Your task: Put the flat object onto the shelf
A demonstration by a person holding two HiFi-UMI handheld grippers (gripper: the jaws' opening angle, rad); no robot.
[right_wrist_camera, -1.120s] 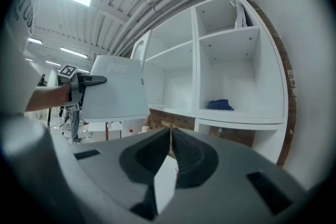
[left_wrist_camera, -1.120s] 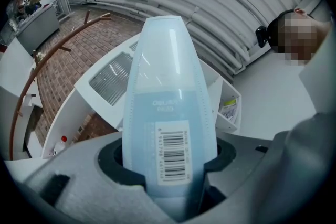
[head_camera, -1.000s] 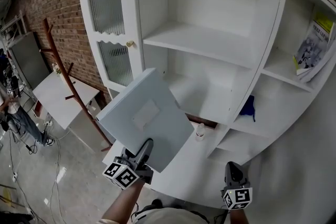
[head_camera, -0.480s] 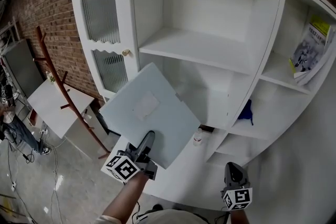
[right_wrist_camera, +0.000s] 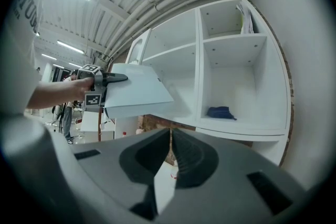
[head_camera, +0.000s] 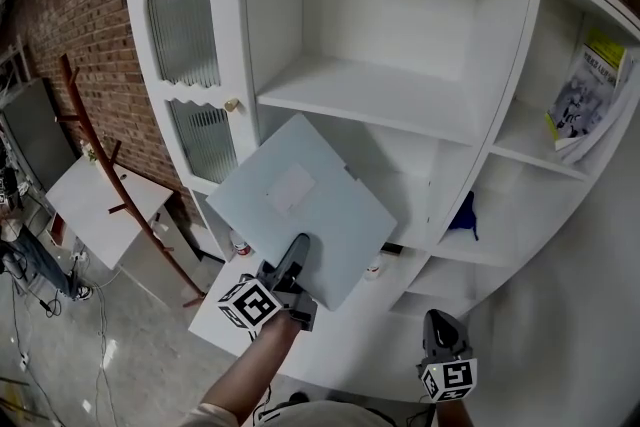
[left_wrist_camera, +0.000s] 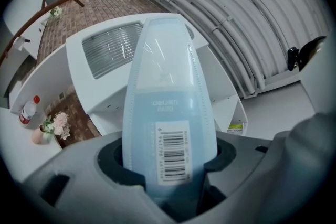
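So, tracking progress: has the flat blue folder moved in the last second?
Yes. Held in the left gripper, the folder has shifted up and right, away from the door knob, toward the open shelves.

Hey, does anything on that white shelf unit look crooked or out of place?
Two small things. The booklet in the upper right compartment leans over rather than standing straight, and a blue cloth lies crumpled in the compartment below. Nothing else stands out.
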